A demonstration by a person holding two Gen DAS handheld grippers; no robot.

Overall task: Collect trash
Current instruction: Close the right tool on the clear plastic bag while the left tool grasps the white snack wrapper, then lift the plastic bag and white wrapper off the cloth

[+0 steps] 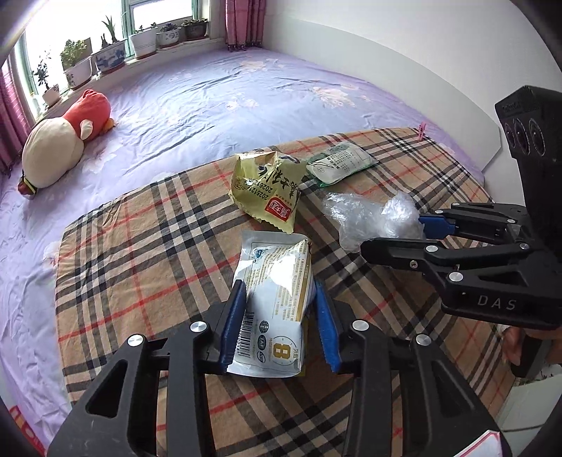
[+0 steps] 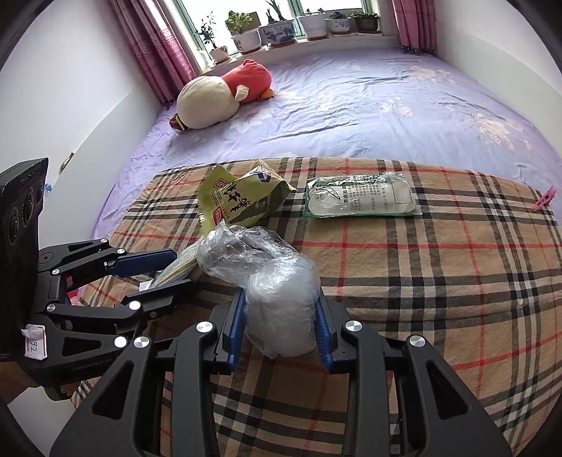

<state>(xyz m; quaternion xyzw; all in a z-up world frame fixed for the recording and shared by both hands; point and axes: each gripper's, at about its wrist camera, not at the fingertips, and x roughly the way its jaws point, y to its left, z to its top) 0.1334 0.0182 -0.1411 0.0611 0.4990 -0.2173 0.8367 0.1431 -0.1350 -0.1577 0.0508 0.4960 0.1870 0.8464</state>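
Observation:
My left gripper is shut on a white and gold snack packet, its blue pads pressing both sides. In the right wrist view that gripper shows at the left with the packet's edge between its fingers. My right gripper is shut on a crumpled clear plastic bag; in the left wrist view it comes in from the right, holding the bag. A yellow-green wrapper and a flat white and green pouch lie farther back on the plaid cloth.
The plaid cloth covers the near end of a bed with a purple sheet. A red and cream plush toy lies near the window sill with potted plants. A pink clip sits at the cloth's right edge.

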